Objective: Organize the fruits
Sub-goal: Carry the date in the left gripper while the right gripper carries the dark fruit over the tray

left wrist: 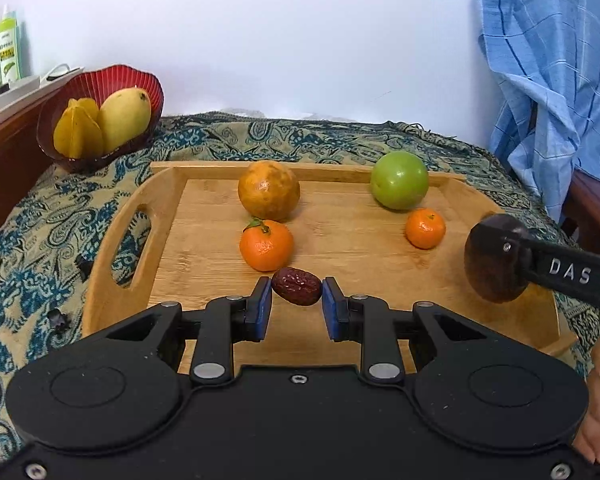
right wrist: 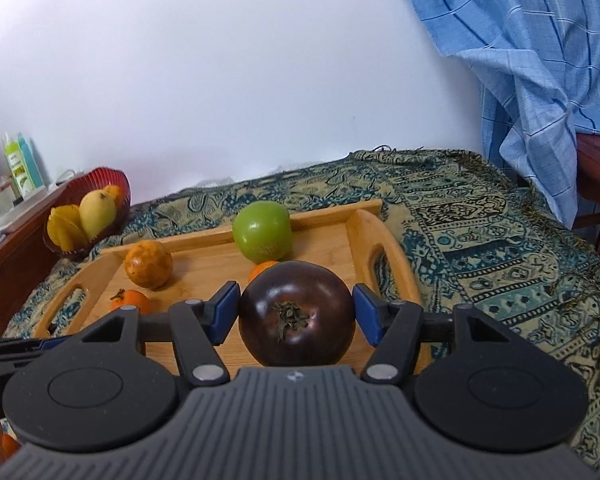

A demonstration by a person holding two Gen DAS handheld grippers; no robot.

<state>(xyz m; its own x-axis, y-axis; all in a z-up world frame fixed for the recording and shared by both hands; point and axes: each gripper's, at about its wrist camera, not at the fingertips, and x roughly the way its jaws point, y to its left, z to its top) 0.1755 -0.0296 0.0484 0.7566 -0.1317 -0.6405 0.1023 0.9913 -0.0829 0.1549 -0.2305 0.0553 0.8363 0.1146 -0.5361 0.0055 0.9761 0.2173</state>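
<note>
Gripping a dark fruit (right wrist: 297,312), right gripper (right wrist: 296,312) has both blue pads pressed on its sides, stem end facing the camera, held above the tray's (right wrist: 364,220) near right part. Left view shows the same fruit (left wrist: 490,258) clamped at the tray's (left wrist: 112,236) right edge.

Left gripper (left wrist: 296,294) sits low over the tray's front, jaws partway apart with a red date (left wrist: 296,291) between them. Pads (left wrist: 265,304) look right at the date's ends; real contact can't be told. Date lies on the tray floor, just in front of a tangerine (left wrist: 266,245).

Also on the tray: mottled orange (left wrist: 269,190) behind that tangerine, green apple (left wrist: 399,180) at the back right, smaller tangerine (left wrist: 425,228) just in front of the apple.

Red bowl (left wrist: 100,84) sits off the tray, back left on the patterned cloth (left wrist: 40,216), holding a mango (left wrist: 125,116) and a starfruit (left wrist: 78,130) side by side. Right view shows another orange fruit (right wrist: 114,192) behind the mango.

Blue checked fabric (left wrist: 548,80) hangs at right. Green bottle (left wrist: 7,50) stands on the far left shelf.
</note>
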